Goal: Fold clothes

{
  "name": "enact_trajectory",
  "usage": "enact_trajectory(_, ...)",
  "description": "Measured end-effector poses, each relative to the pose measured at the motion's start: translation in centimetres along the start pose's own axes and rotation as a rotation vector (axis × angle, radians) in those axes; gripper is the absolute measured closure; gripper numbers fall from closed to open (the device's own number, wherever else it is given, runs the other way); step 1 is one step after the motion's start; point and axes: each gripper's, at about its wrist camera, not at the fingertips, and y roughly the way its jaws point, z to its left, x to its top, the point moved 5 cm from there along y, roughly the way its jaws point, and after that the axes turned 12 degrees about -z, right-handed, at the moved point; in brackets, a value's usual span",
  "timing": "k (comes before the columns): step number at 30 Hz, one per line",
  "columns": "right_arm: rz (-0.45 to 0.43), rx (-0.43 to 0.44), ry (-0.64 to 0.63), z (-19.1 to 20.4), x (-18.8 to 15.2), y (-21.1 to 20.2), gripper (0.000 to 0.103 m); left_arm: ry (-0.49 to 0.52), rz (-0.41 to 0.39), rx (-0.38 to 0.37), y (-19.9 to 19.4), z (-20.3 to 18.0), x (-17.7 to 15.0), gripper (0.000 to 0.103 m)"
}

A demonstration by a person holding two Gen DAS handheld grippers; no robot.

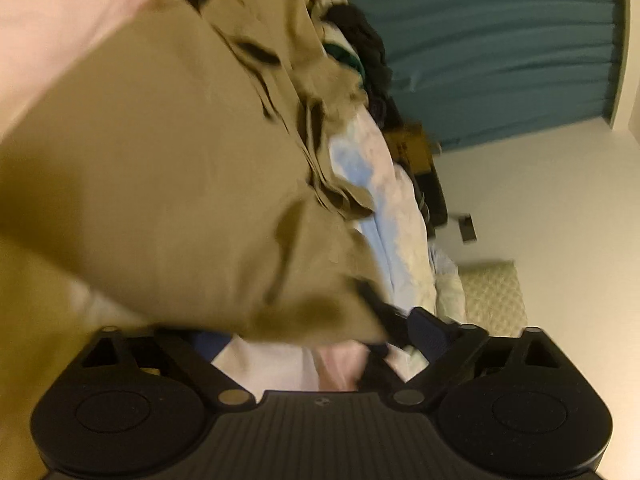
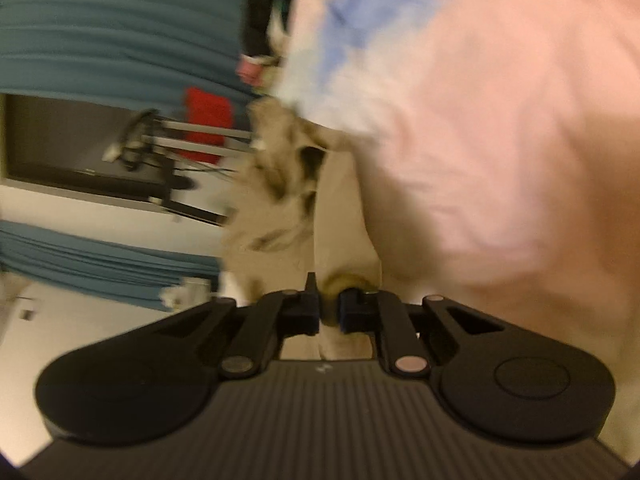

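A khaki garment (image 1: 168, 168) fills the left wrist view, hanging rumpled over a pink and light-blue bedsheet (image 1: 384, 208). My left gripper (image 1: 320, 340) has its fingers wide apart; the khaki cloth drapes over the left finger, and the right finger (image 1: 430, 330) shows bare. In the right wrist view my right gripper (image 2: 329, 308) is shut on a bunched edge of the khaki garment (image 2: 288, 200), which hangs beside the pink sheet (image 2: 500, 152). Both views are blurred by motion.
A pile of dark and coloured clothes (image 1: 360, 44) lies beyond the khaki garment. A teal curtain (image 1: 500, 40) and white wall are behind. A cardboard box (image 1: 412, 148) sits by the bed. A dark desk with cables (image 2: 120, 160) and something red (image 2: 208, 116) appear in the right wrist view.
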Motion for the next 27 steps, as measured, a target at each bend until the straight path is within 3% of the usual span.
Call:
enact_trajectory(3, -0.028, 0.055, 0.003, 1.1, 0.9, -0.9, 0.092, -0.057, -0.08, 0.031, -1.0, 1.9, 1.9, 0.027)
enact_trajectory(7, -0.024, 0.036, 0.054, 0.1, 1.5, -0.6, 0.092, -0.125, -0.171, 0.078, -2.8, 4.4, 3.2, 0.055)
enact_trajectory(9, -0.016, 0.034, 0.038, 0.1, 1.2, -1.1, 0.092, -0.131, -0.207, 0.109, -3.3, 5.1, 3.4, 0.062)
enact_trajectory(11, -0.009, 0.032, 0.022, 0.1, 0.8, -1.5, 0.092, -0.121, -0.24, 0.132, -3.7, 5.3, 3.5, 0.079)
enact_trajectory(14, 0.003, 0.03, -0.003, 0.2, 0.2, -2.2, 0.092, -0.082, -0.284, 0.15, -3.9, 5.1, 3.5, 0.093)
enact_trajectory(22, 0.032, 0.023, -0.069, 0.3, -1.3, -4.0, 0.092, 0.059, -0.373, 0.106, -9.3, 0.6, 3.2, 0.097)
enact_trajectory(27, 0.051, 0.046, -0.083, 1.7, -2.1, -8.7, 0.092, 0.098, -0.393, 0.084, -14.5, -1.7, 1.6, 0.098)
